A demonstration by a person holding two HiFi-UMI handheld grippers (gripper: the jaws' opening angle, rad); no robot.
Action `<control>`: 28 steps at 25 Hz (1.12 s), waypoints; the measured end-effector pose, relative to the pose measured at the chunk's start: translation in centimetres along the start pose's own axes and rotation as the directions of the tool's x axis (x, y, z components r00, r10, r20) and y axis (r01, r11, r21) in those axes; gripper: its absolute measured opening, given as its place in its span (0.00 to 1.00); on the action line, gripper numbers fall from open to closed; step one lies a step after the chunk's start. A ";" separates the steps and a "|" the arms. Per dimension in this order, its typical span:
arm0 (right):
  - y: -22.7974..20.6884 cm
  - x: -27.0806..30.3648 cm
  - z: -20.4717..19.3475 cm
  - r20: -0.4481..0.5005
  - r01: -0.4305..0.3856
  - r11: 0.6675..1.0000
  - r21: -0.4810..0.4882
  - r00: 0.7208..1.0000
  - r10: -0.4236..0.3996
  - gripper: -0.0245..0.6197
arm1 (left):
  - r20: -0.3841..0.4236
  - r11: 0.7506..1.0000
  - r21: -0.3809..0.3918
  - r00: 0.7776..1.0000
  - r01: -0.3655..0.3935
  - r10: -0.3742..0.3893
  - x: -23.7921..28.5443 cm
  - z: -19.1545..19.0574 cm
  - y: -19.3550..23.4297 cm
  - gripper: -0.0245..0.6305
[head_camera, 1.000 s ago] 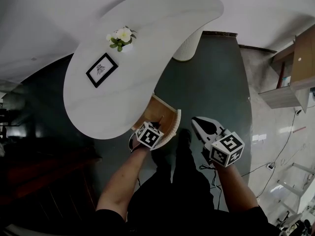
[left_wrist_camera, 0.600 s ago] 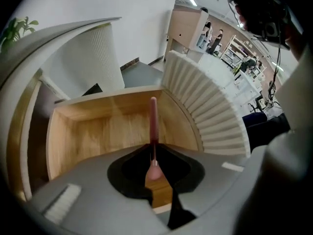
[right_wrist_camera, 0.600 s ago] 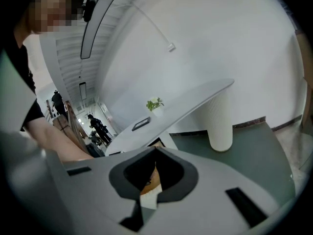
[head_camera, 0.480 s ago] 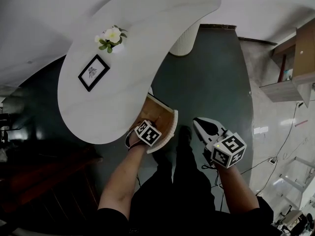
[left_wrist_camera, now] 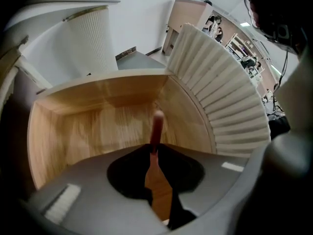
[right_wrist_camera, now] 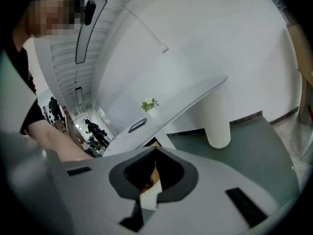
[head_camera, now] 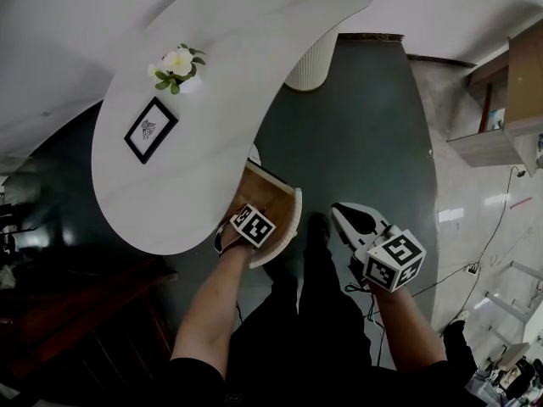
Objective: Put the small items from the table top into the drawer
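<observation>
Where the white table [head_camera: 237,75] curves, dark green floor [head_camera: 365,142] surrounds it.

The thin reddish item [left_wrist_camera: 157,125] being pinched at the tips of the left gripper [left_wrist_camera: 154,153] is being blurred, so its kind cannot be told. In the head view those jaws and part of the drawer [head_camera: 273,195] are being hidden under that gripper at the near edge of the table top [head_camera: 221,83]. The print in the picture frame [head_camera: 151,129] is being shown too small to read.
</observation>
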State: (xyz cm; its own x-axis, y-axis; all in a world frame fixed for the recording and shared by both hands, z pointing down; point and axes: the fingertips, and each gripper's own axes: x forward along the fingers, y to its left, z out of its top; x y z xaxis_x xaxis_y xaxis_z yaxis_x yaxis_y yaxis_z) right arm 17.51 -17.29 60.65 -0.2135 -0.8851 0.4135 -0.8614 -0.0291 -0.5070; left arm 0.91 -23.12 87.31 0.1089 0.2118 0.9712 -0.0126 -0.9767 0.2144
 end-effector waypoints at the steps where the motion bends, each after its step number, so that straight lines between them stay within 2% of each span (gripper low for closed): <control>1: -0.1 -0.1 -0.1 0.000 0.002 1.000 0.002 1.000 -0.002 0.06 | -0.005 1.000 0.001 1.000 0.004 -0.004 0.2 -0.1 -0.1 0.13; 5: -0.5 -0.7 -0.2 -0.002 0.012 1.000 0.005 1.000 -0.012 0.06 | -0.008 1.000 0.005 1.000 0.018 -0.018 0.4 -0.3 -0.7 0.13; 8: -0.7 -0.7 -0.3 -0.006 0.014 1.000 0.003 1.000 -0.014 0.06 | 0.021 1.000 -0.005 1.000 0.008 -0.008 0.2 0.1 -0.7 0.25; 10: -0.5 -0.6 -0.3 -0.009 0.010 1.000 0.000 1.000 -0.010 0.06 | 0.042 1.000 -0.010 0.999 0.004 -0.004 -0.2 0.3 -0.7 0.27; 14: 0.7 0.0 0.0 -0.009 -0.009 1.000 -0.013 1.000 0.009 0.06 | 0.070 1.000 -0.014 0.997 -0.008 0.009 -1.4 0.3 -0.6 0.28; 19: 2.7 0.6 0.8 -0.010 -0.030 0.999 -0.044 1.000 0.030 0.06 | 0.143 0.996 -0.086 0.990 -0.001 0.013 -3.1 -0.1 -0.7 0.28; 23: 5.0 0.7 1.7 -0.008 -0.038 0.996 -0.075 0.999 0.037 0.06 | 0.246 0.988 -0.153 0.968 -0.005 0.043 -6.0 0.0 -1.2 0.28; 26: 7.4 0.4 2.3 -0.001 -0.042 0.995 -0.094 0.999 0.042 0.06 | 0.348 0.981 -0.192 0.935 0.003 0.065 -9.2 0.2 -1.8 0.28; 28: 8.9 0.1 2.9 0.009 -0.040 0.992 -0.117 0.999 0.041 0.06 | 0.410 0.982 -0.190 0.908 -0.006 0.085 -11.3 0.3 -2.0 0.28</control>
State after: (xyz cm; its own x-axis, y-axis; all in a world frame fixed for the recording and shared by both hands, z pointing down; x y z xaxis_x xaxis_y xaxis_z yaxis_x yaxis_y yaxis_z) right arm 11.19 -18.95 53.98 -0.2448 -0.8895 0.3859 -0.9003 0.0607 -0.4311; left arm 0.05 -23.54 75.91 0.5051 0.0949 0.8578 -0.2019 -0.9534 0.2244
